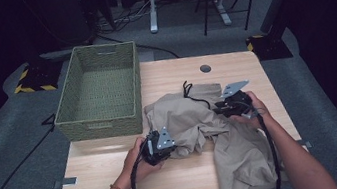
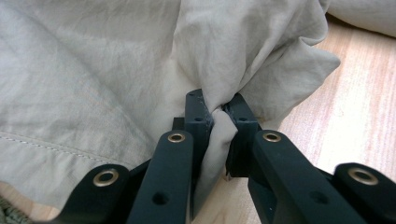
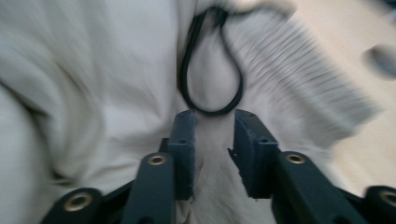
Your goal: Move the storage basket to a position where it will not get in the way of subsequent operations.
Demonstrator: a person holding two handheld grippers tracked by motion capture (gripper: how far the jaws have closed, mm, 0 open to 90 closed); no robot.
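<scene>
While the left hand-held gripper [image 2: 218, 112] pinches a fold of the shorts [image 1: 195, 120], the right hand-held gripper [image 3: 212, 133], narrowly parted and empty, must next close on the drawstring [image 3: 210, 70].

Right gripper [image 3: 214, 140]: black jaws stand a little apart over a crumpled beige cloth garment [image 3: 93, 79], nothing pinched between the pads. A black drawstring cord loop [image 3: 212, 70] lies on the fabric just beyond the jaw tips, next to a ribbed waistband section [image 3: 299, 88]. Frame is motion-blurred; light wooden tabletop [image 3: 345, 28] at upper right.
</scene>
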